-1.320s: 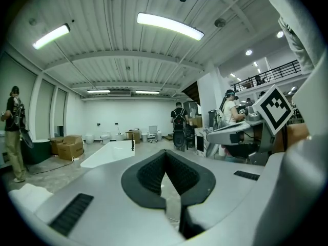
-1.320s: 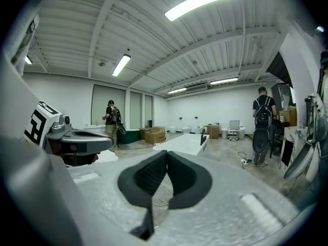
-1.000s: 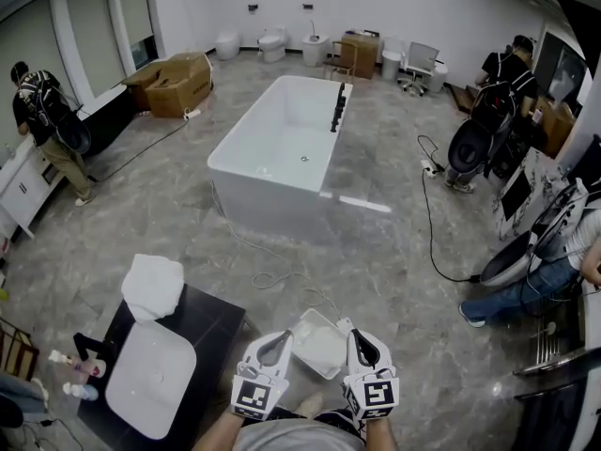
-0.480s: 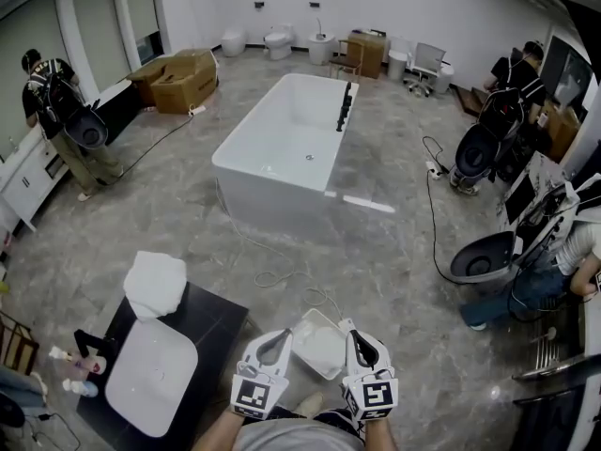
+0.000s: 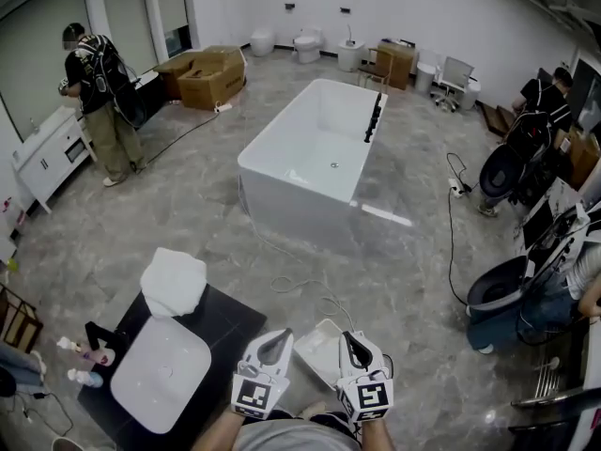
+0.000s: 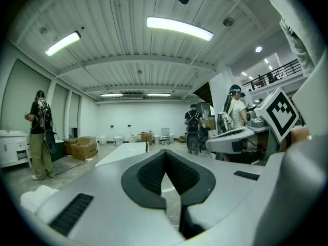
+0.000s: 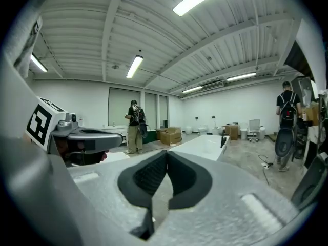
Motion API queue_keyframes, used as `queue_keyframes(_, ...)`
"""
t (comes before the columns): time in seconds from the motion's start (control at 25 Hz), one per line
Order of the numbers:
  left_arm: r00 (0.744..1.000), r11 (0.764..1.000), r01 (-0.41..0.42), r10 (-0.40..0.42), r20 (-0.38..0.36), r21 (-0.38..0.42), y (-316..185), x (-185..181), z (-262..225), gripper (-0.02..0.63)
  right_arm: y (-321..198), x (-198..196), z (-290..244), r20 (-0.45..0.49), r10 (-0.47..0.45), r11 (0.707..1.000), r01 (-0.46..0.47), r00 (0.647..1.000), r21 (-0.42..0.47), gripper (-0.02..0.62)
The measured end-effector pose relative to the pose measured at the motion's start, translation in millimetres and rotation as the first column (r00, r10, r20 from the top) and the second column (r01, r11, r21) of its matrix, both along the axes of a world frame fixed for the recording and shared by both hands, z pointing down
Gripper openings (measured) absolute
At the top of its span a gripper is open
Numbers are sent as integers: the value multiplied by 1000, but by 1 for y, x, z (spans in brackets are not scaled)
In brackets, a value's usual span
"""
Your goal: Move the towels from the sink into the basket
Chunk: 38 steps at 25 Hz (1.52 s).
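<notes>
- low in the head view, side by side: left gripper (image 5: 275, 338) and right gripper (image 5: 349, 338), each with its marker cube turned toward the camera.
- left gripper's jaws pressed together, dark pads meeting at the tips, nothing pinched.
- right gripper's jaws closed tip to tip in the same way, nothing pinched either.
- both pointing close to level, out across the room toward the white bathtub (image 5: 315, 153).
- just past the fingertips, on the grey stone floor (image 5: 404, 280): white rectangular basket (image 5: 317, 353), partly hidden behind the two grippers.
- to the left of the basket: black vanity top (image 5: 221, 322) with a white basin sink (image 5: 160, 376) set into it.
- white towel (image 5: 174, 282) heaped on the vanity's far end, right at the sink's far rim, well apart from the basket and from both grippers.
- black faucet (image 5: 99, 336) at the sink's left side, small bottles (image 5: 83, 378) just beside it.
- farther off on the left: a person (image 5: 99, 101) standing near a white cabinet (image 5: 47, 158), with cardboard boxes (image 5: 211, 71) by the wall.
</notes>
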<state>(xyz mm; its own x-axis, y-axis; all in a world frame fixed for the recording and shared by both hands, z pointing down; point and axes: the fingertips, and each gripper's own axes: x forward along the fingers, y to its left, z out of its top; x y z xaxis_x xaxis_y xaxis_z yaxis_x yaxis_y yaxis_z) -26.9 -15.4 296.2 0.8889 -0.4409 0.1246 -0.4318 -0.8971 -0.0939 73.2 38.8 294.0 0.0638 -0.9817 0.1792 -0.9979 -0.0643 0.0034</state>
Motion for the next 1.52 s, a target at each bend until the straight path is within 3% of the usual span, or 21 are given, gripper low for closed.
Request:
queue_keyframes(0.24, 989, 989, 149, -149, -5, 0, -51, -47, -17, 8, -65, -47, -13, 6, -161, 987, 161, 987, 15, 2)
queue_keyframes(0.44, 954, 954, 298, -299, -19, -39, -89, -99, -25, 9, -118, -98, -13, 1, -298, 955, 298, 955, 11, 2)
queue_keyframes(0.6, 915, 914, 402, -403, -11, -59, -113, -152, -17, 8, -153, -151, -6, -17, -404, 915, 404, 915, 1, 2)
queue_keyframes(0.88, 822, 819, 564, -569, -20, -103, -147, -248, -3, 8, -203, -246, 10, -16, -559, 829, 559, 829, -20, 2)
queue_keyframes(1.2, 766, 762, 643, -641, 57, -70, -182, -326, 45, 8, -257, -322, 43, -19, -668, 742, 664, 744, -91, 2)
queue_keyframes(1.4, 724, 712, 687, -687, 58, -142, -212, -359, 67, 9, -294, -358, 72, -17, -709, 702, 703, 705, -115, 2)
queue_keyframes(1.52, 728, 716, 685, -681, 77, -138, -230, -372, 87, 8, -316, -378, 91, -6, -729, 678, 722, 684, -140, 2)
